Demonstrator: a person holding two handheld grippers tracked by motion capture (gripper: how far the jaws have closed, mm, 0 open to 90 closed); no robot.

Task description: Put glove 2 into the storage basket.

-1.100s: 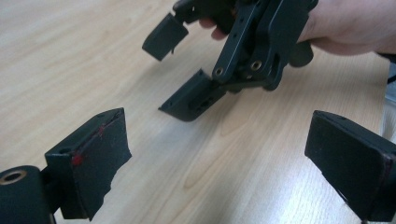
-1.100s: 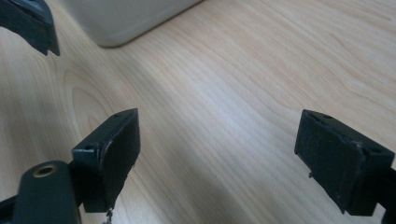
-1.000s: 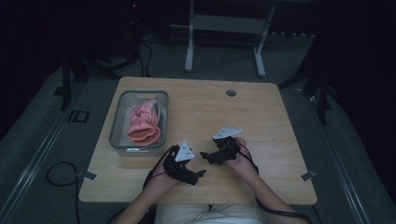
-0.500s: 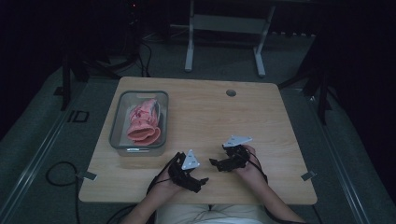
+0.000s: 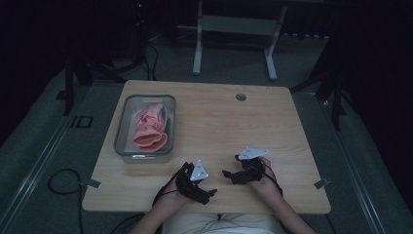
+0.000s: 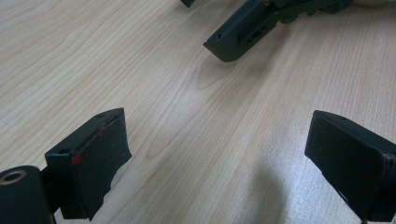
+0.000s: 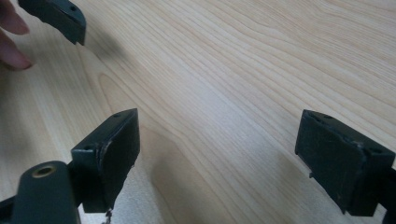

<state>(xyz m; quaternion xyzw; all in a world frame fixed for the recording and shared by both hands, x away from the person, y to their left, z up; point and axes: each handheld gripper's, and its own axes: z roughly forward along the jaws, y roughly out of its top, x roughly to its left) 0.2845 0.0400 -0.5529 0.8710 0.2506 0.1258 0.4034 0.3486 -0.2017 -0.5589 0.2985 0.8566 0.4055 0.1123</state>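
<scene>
Resting low near the counter's (image 5: 253,117) front edge, both tools sit idle: the left hand-held gripper (image 5: 210,192) has its jaws spread wide over bare wood, and the right hand-held gripper (image 5: 228,174), just beside it toward the front right, is spread the same way, with nothing between either pair. The pink glove (image 5: 148,127) lies crumpled inside the clear bin (image 5: 122,127) near the counter's left edge, well apart from both tools. Fetching it looks like the step in hand, and it would go best with the left tool, which is nearer: keep the jaws spread, come in over the bin's rim from above rather than across its wall, and pinch a raised fold near the cuff so the fabric lifts free without dragging the bin along.
</scene>
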